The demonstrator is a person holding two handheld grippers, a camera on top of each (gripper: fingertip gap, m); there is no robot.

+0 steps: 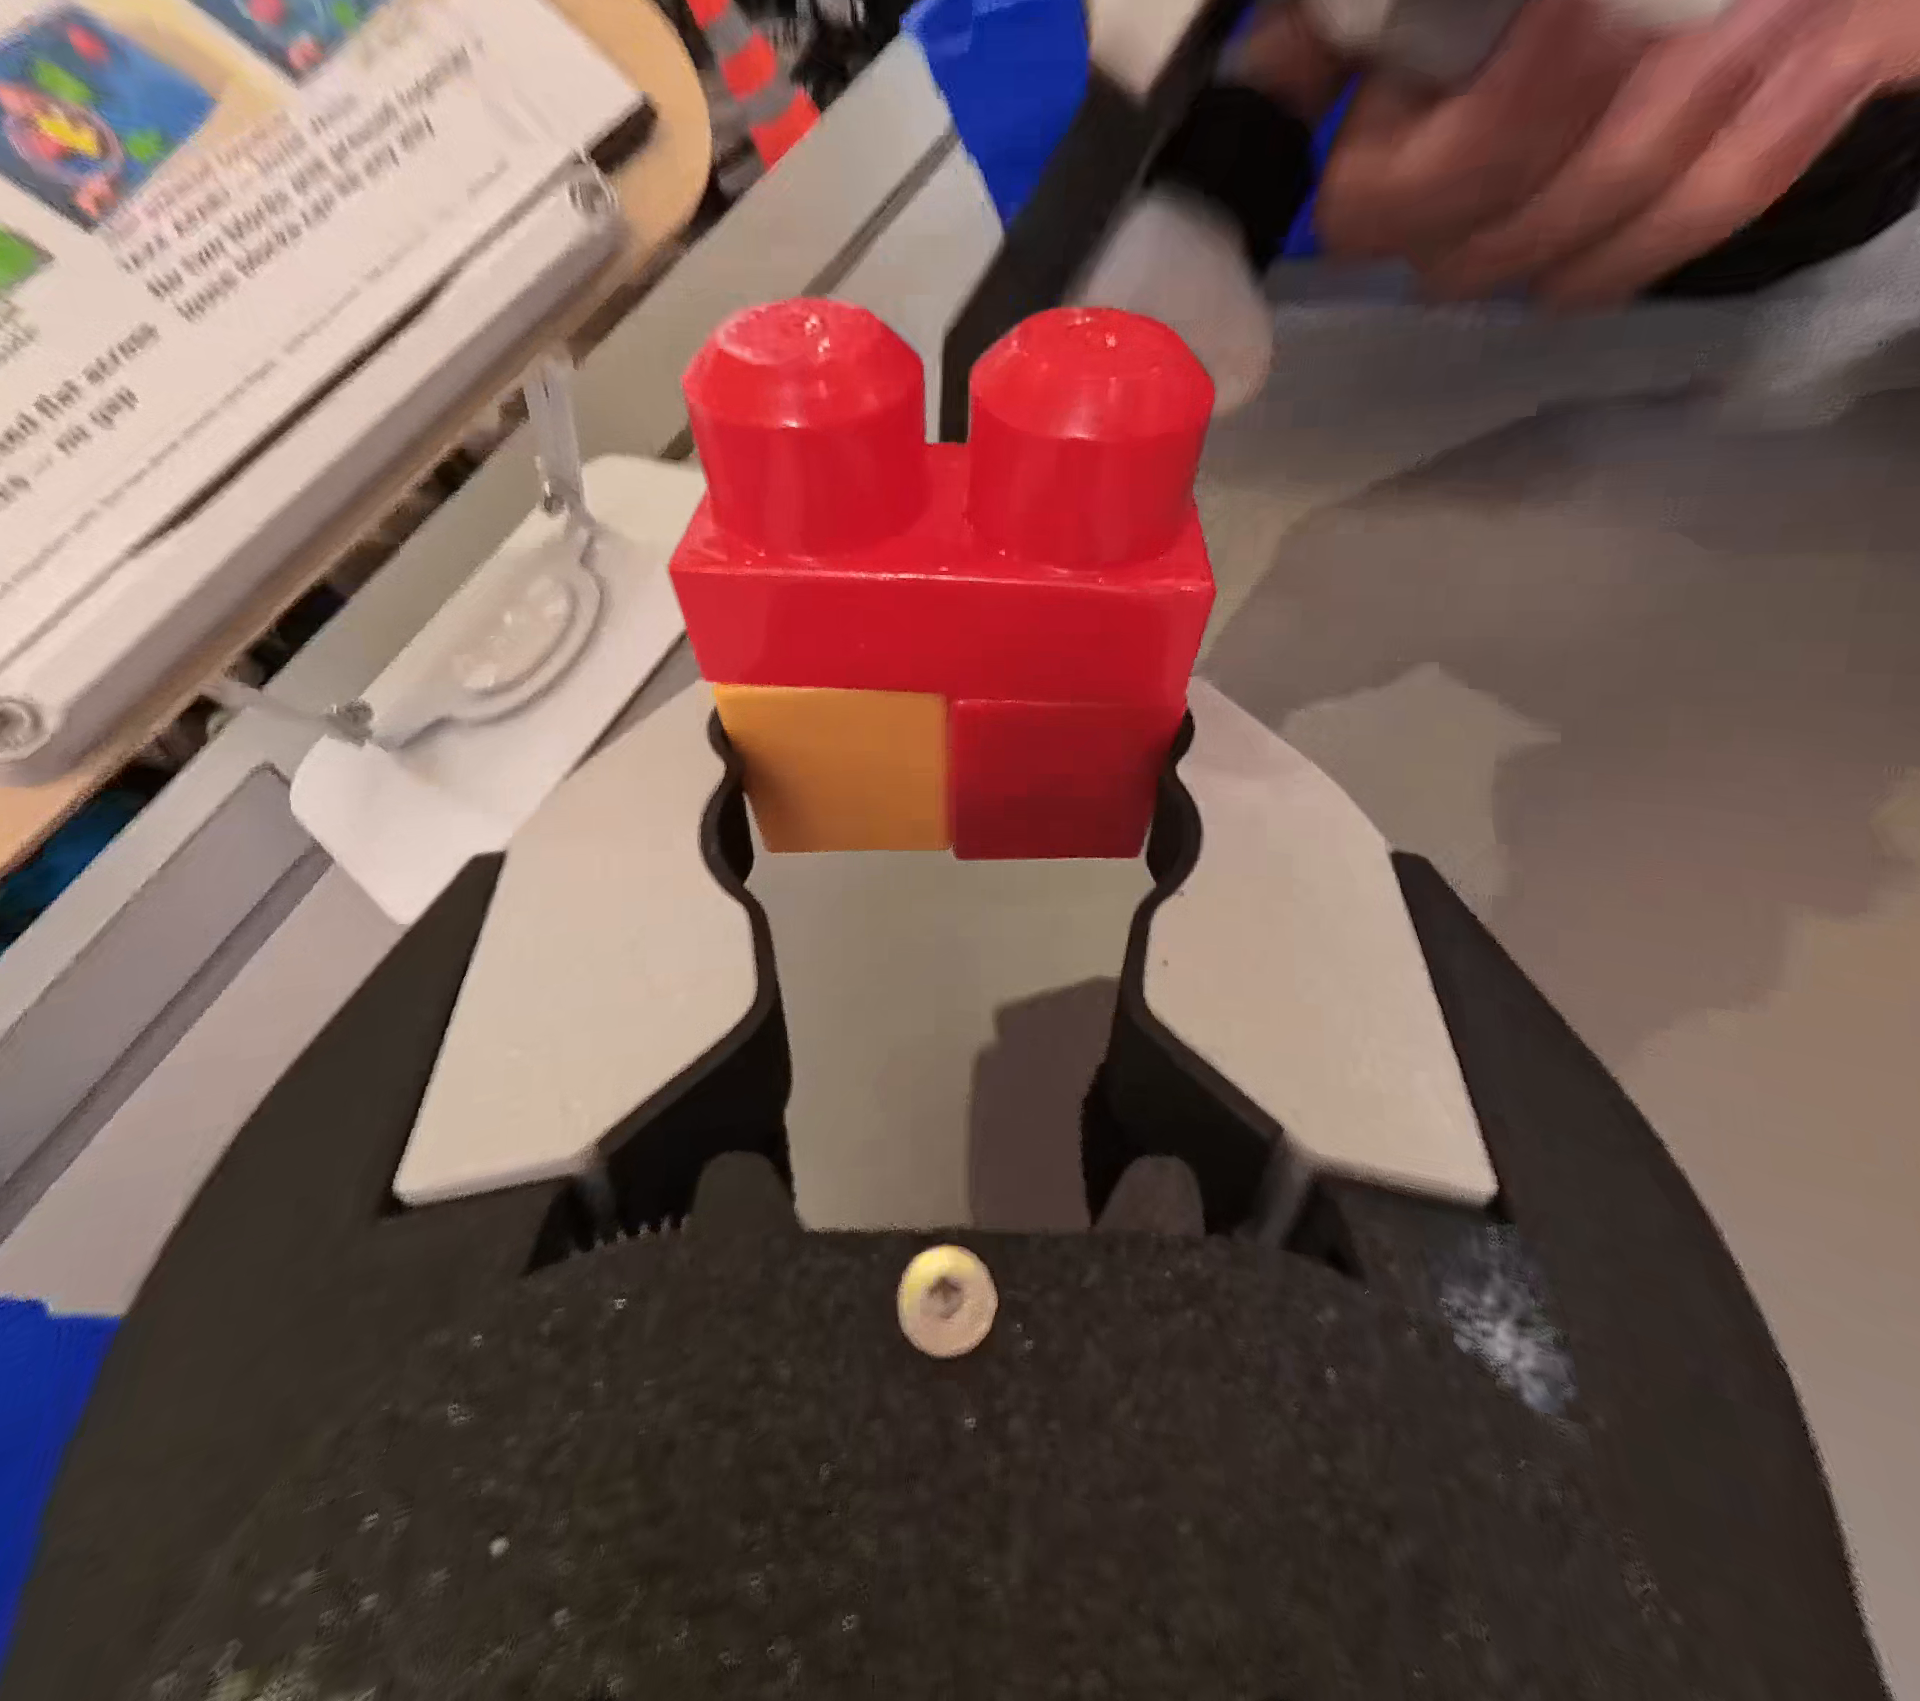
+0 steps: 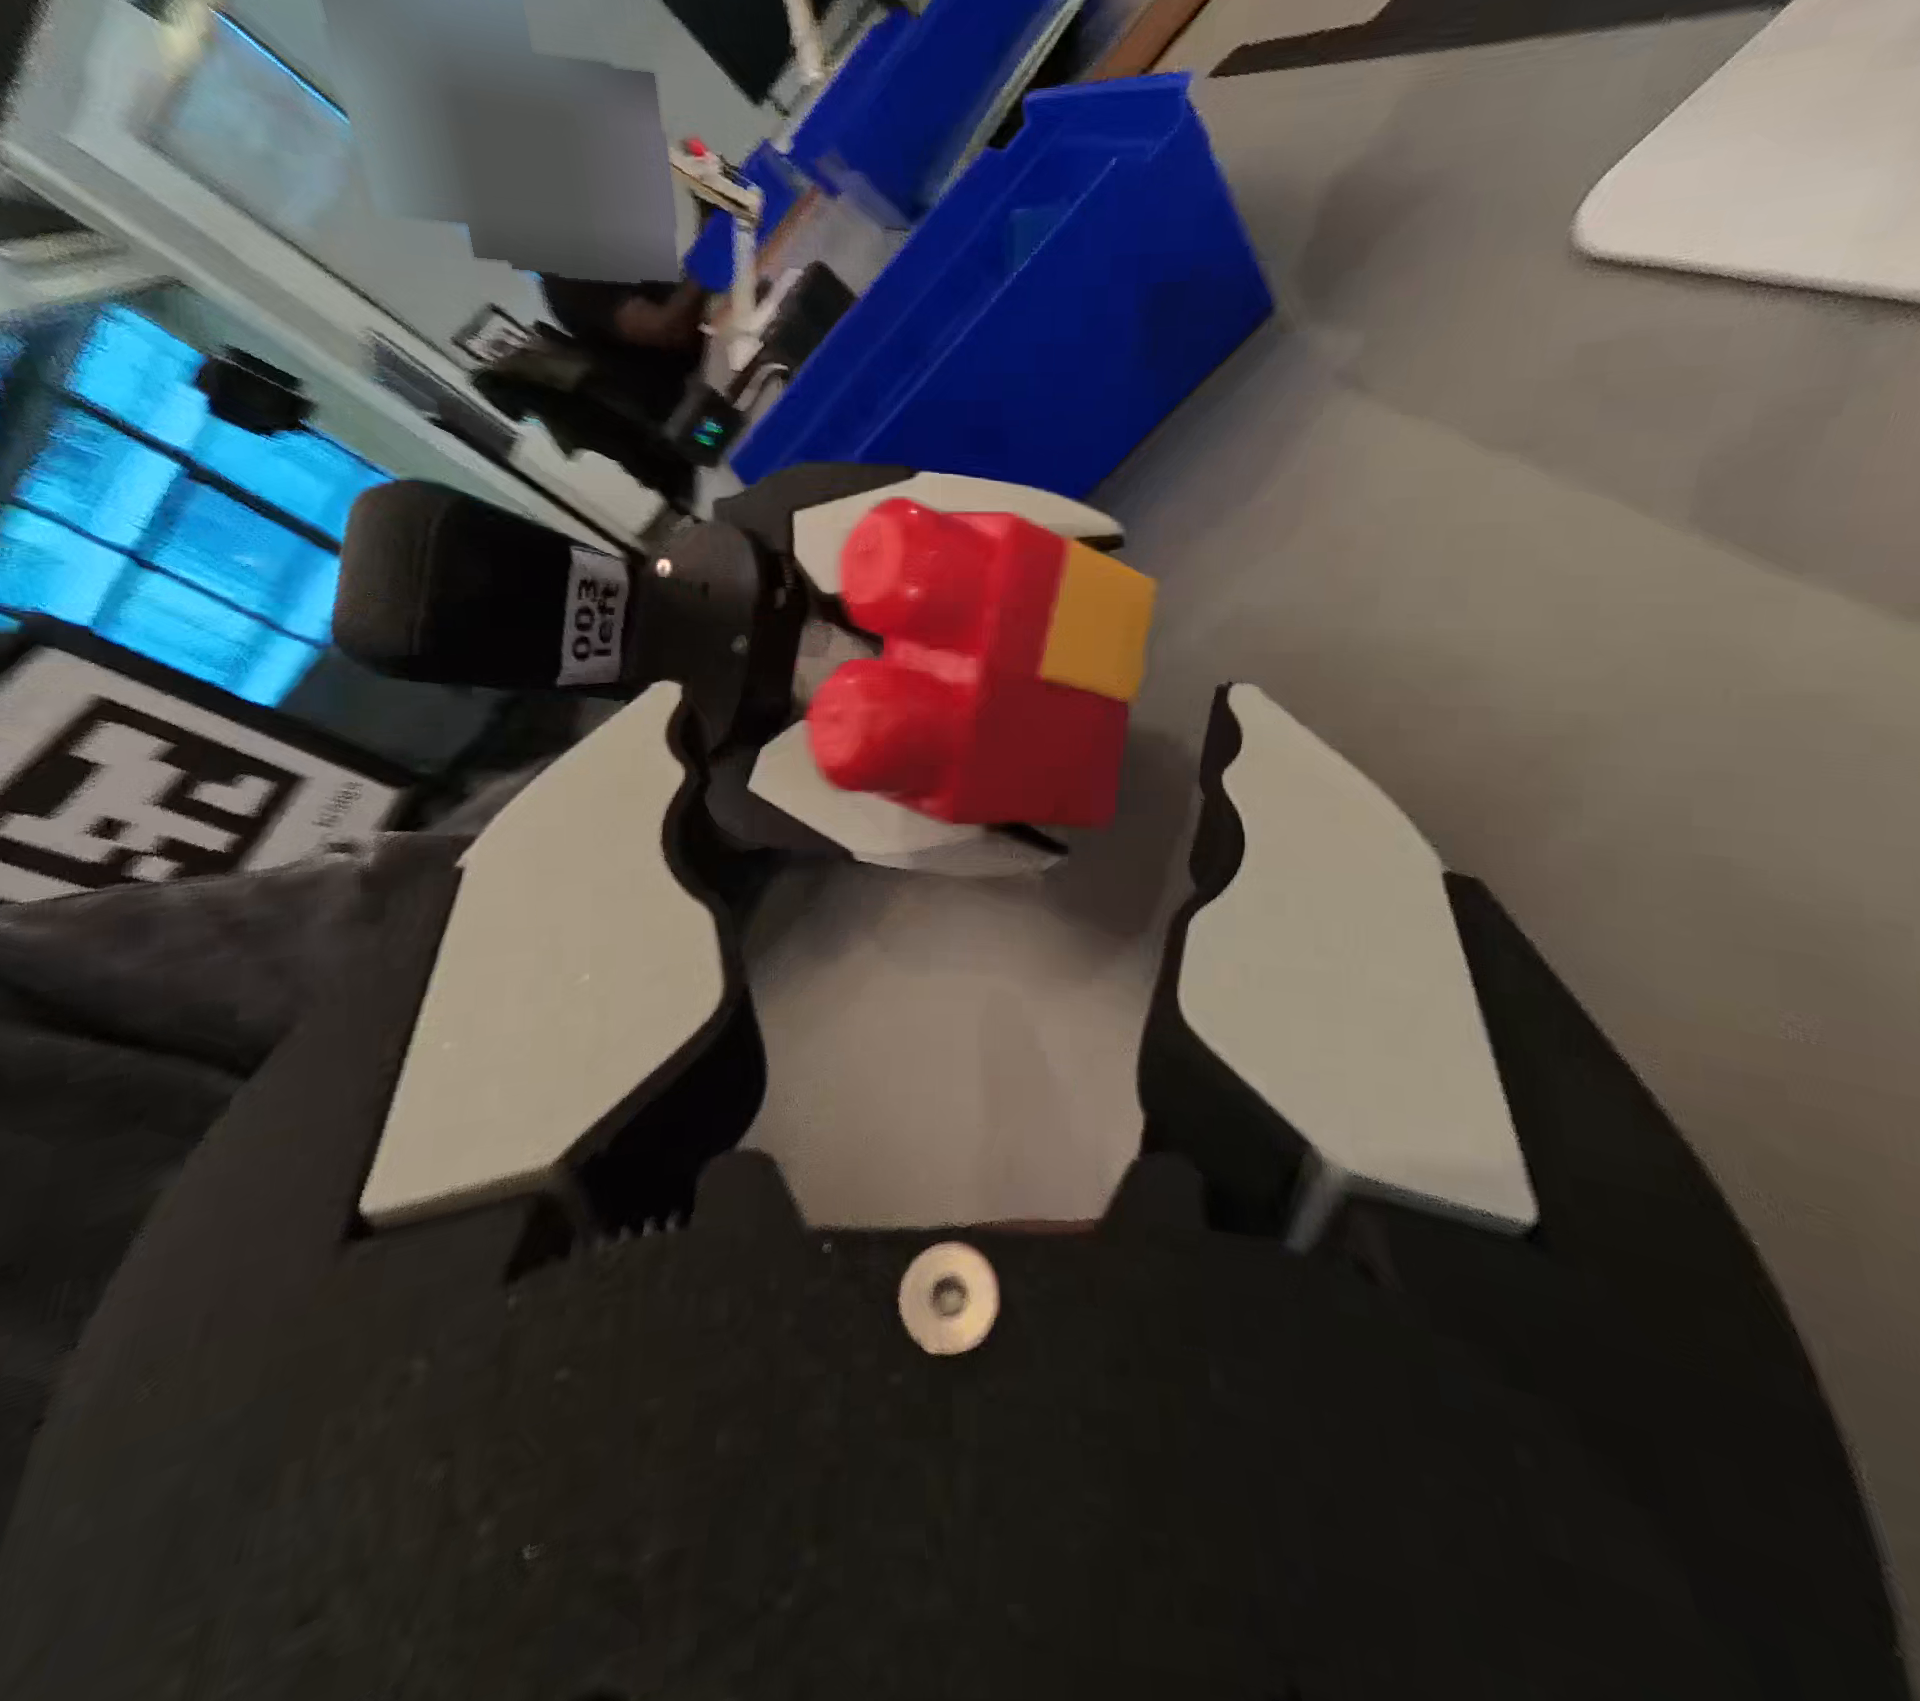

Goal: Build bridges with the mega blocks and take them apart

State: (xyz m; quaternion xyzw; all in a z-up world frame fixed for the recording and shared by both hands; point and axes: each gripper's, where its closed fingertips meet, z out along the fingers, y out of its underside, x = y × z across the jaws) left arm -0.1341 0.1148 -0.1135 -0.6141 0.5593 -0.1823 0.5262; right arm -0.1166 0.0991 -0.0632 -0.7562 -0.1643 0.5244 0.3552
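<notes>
Bridge of three mega blocks sits off the tabletop, pinched in the left claw: a red two-stud block spans a small orange block and a small dark red block, and the left claw's fingers press on the outer sides of those two lower blocks. From the right wrist view the same bridge hangs sideways just ahead of the right claw, whose fingers stand wide apart with nothing between them. The bridge looks complete, so my guess is the taking-apart step is in hand; the next move would call for the right claw to close on the red two-stud block and pull it off while the left holds the legs firm. Blue bins stand farther back on the tabletop. As for writing, a printed instruction sheet with pictures stands on a holder at the left, a small white label sits on the left claw's handle, and a black-and-white marker tag shows at the frame edge; no brand is visible on the blocks
</notes>
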